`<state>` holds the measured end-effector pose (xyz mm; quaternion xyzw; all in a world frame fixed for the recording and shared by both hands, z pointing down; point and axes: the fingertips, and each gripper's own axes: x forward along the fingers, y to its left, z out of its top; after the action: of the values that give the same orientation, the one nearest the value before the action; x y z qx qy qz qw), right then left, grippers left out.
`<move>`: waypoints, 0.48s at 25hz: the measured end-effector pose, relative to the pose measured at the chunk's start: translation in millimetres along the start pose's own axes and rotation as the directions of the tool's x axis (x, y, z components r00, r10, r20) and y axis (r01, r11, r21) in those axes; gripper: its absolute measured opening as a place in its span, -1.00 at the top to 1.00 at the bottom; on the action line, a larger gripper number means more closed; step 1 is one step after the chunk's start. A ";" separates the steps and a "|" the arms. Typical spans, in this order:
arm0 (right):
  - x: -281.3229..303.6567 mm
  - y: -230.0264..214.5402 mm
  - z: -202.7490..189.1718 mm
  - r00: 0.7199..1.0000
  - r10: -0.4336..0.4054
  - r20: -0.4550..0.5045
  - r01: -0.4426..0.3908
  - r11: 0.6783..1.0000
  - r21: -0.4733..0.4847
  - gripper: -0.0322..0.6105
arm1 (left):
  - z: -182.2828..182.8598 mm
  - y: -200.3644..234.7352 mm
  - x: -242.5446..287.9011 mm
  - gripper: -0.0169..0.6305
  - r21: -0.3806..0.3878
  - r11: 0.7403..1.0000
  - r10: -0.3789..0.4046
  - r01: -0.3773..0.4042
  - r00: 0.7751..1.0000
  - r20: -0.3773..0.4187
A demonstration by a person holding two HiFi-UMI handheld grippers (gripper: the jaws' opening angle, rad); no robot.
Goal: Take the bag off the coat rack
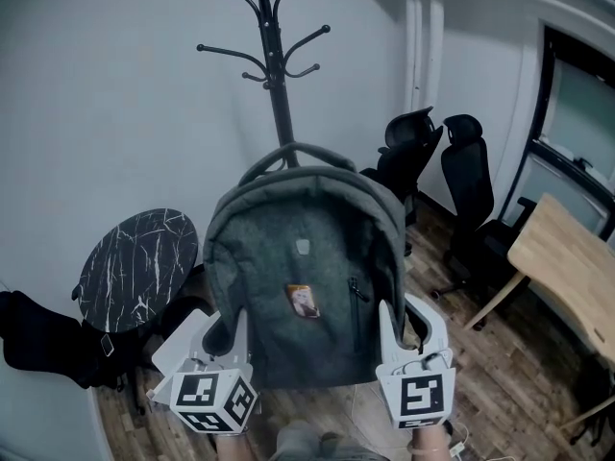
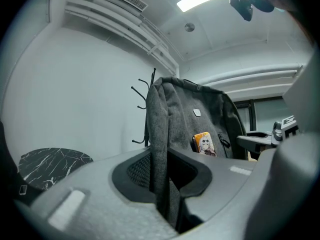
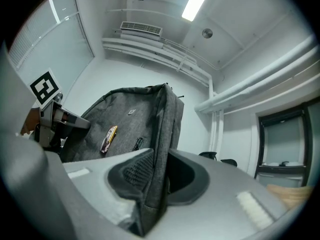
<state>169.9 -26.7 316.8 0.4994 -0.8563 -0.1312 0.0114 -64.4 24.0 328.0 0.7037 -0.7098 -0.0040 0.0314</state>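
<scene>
**Grey woven-fabric backpack (image 1: 279, 257) held in front of the black metal coat rack (image 1: 280, 94).**
Left gripper (image 1: 229, 332) and right gripper (image 1: 396, 327) each clamp a side edge. Lifting evenly and drawing straight back should keep the top handle (image 1: 288, 152) clear of the hooks (image 1: 231, 53). The orange picture badge (image 1: 304, 301) and small logo patch (image 1: 303, 247) show no legible writing.

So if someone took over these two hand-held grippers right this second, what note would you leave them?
The left gripper is shut on the bag's side edge at the person's left.
The right gripper is shut on the opposite side edge.
The bag, a grey backpack, is held upright between them, in front of the coat rack, whose upper hooks are bare.
Done: the bag is gripped on both sides. I cannot tell whether it hangs on a hidden lower hook.
Left: bring it clear of the rack.
</scene>
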 end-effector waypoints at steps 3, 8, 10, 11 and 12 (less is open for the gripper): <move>-4.9 -3.6 -2.8 1.000 -0.002 -0.002 0.002 1.000 0.014 0.67 | 0.1 -6.1 -3.0 0.73 0.010 1.000 -0.001 0.001 1.000 -0.005; -8.7 -8.1 -7.4 1.000 -0.009 -0.004 0.010 1.000 0.029 0.67 | 0.9 -12.1 -3.3 0.73 0.026 1.000 -0.005 0.005 1.000 -0.014; -6.7 -8.7 -9.8 1.000 -0.014 -0.008 0.014 0.999 0.033 0.67 | 0.6 -11.7 -0.3 0.73 0.030 1.000 -0.009 0.009 1.000 -0.018; -5.5 -9.0 -10.7 1.000 -0.015 -0.010 0.015 0.999 0.034 0.67 | 0.4 -11.5 1.4 0.73 0.031 0.999 -0.010 0.011 1.000 -0.021; -4.6 -9.6 -11.5 1.000 -0.016 -0.012 0.017 0.999 0.034 0.67 | 0.2 -11.6 2.8 0.73 0.031 0.999 -0.012 0.013 1.000 -0.022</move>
<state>182.1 -29.7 326.2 0.5074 -0.8542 -0.1135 0.0068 -52.9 21.0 327.4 0.7085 -0.7050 0.0147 0.0281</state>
